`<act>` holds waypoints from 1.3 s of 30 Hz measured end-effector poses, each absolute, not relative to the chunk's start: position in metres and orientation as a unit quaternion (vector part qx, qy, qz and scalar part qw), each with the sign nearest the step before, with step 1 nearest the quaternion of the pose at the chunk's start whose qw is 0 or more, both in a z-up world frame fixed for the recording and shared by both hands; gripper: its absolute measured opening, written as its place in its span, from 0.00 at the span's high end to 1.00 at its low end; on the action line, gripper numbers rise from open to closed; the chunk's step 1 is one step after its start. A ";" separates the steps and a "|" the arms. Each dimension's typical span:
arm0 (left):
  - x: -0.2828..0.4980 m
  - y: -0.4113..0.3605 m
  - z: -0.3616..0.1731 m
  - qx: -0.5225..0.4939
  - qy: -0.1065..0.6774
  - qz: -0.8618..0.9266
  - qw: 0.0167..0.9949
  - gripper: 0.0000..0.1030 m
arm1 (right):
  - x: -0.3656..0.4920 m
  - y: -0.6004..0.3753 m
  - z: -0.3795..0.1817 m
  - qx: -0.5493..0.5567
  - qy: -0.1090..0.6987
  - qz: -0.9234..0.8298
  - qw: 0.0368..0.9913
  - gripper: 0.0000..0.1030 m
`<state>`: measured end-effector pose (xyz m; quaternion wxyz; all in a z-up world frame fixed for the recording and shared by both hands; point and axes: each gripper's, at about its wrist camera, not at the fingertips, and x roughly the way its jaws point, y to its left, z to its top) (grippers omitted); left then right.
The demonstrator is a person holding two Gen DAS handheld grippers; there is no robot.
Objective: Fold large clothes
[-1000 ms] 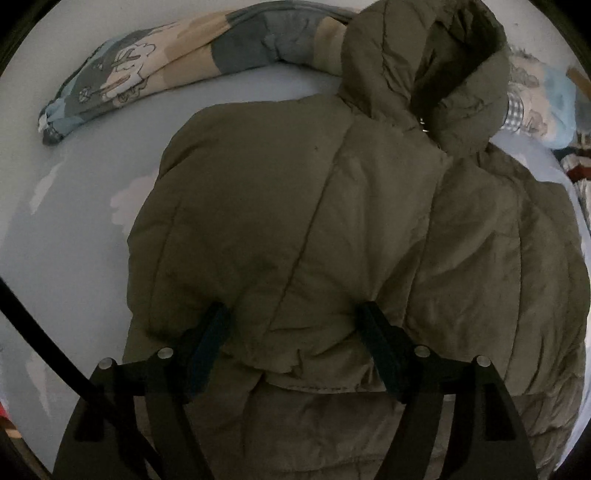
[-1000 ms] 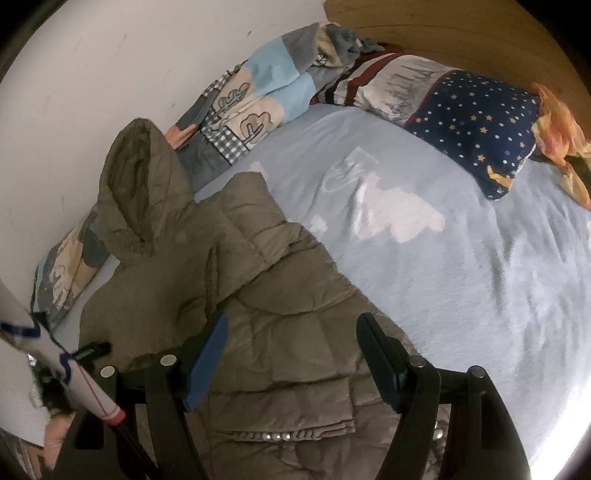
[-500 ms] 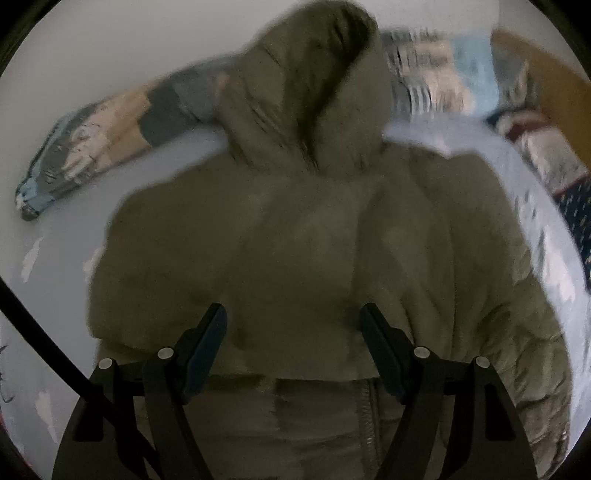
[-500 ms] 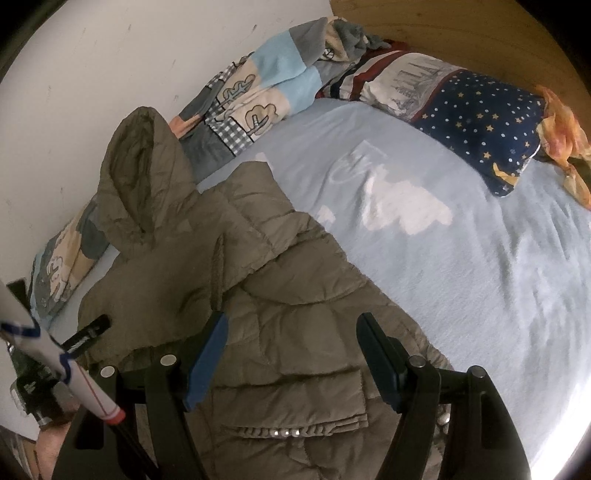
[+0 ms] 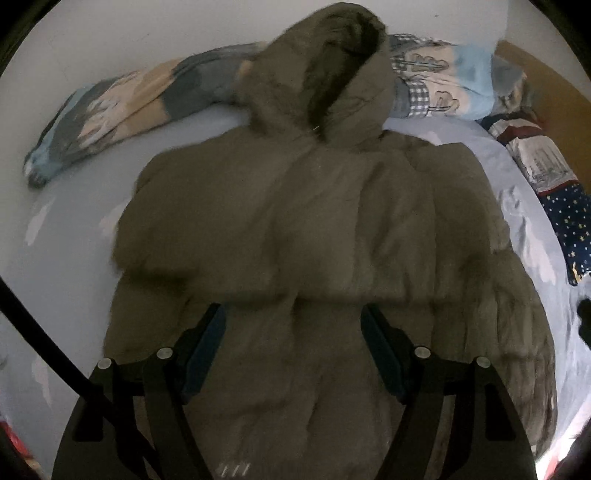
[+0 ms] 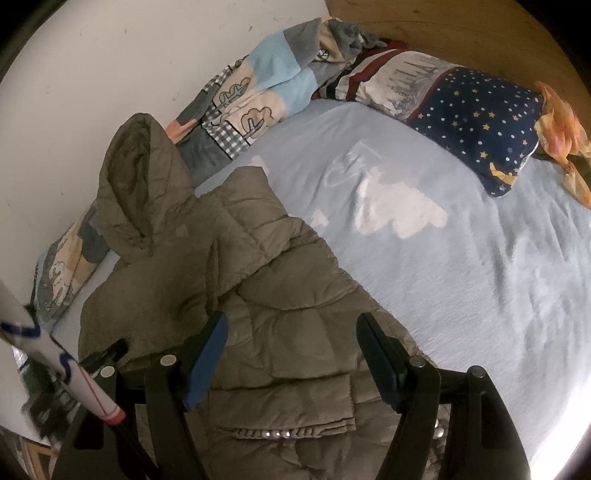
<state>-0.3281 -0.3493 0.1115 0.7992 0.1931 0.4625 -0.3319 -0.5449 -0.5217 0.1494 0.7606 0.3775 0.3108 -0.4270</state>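
Note:
An olive-green hooded puffer jacket (image 5: 314, 221) lies spread on a light blue bed sheet (image 5: 66, 236), hood toward the wall, both sleeves folded across its body. My left gripper (image 5: 293, 317) is open and empty, held above the jacket's lower middle. In the right wrist view the jacket (image 6: 236, 288) lies at the lower left on the sheet (image 6: 461, 266). My right gripper (image 6: 291, 325) is open and empty, above the jacket's right side near a pocket flap with snaps (image 6: 280, 432).
A patchwork blanket (image 5: 122, 99) lies rolled along the white wall behind the hood; it also shows in the right wrist view (image 6: 251, 99). A starred navy pillow (image 6: 476, 122) and an orange cloth (image 6: 561, 129) lie by the wooden headboard (image 6: 461, 33). A white sleeve (image 6: 55, 362) shows at the left.
The left gripper has pulled back from the jacket, so more of the hood and bed shows. The right gripper has drawn back slightly. Both stay open.

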 end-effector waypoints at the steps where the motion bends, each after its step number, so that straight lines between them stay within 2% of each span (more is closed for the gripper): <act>1: -0.332 -0.333 0.110 0.191 0.470 -0.326 0.798 0.28 | -0.546 -0.521 0.149 0.378 0.312 -0.425 0.761 0.26; 10: -0.392 -0.192 0.086 0.182 0.497 -0.268 0.805 0.28 | -0.535 -0.493 0.125 0.353 0.378 -0.377 0.768 0.26; 14: -0.417 -0.167 0.071 0.191 0.499 -0.268 0.802 0.28 | -0.542 -0.454 0.110 0.359 0.411 -0.329 0.771 0.26; 20: -0.422 -0.157 0.040 0.207 0.492 -0.279 0.799 0.25 | -0.566 -0.405 0.091 0.303 0.452 -0.332 0.770 0.26; 24: -0.419 -0.139 0.052 0.170 0.494 -0.297 0.799 0.25 | -0.578 -0.387 0.067 0.285 0.479 -0.307 0.771 0.25; 32: -0.387 -0.047 0.085 0.064 0.507 -0.264 0.818 0.25 | -0.666 -0.404 0.123 0.325 0.361 -0.322 0.813 0.25; 39: -0.342 0.024 0.053 -0.068 0.576 -0.205 0.789 0.25 | -0.748 -0.460 0.107 0.424 0.312 -0.372 0.765 0.25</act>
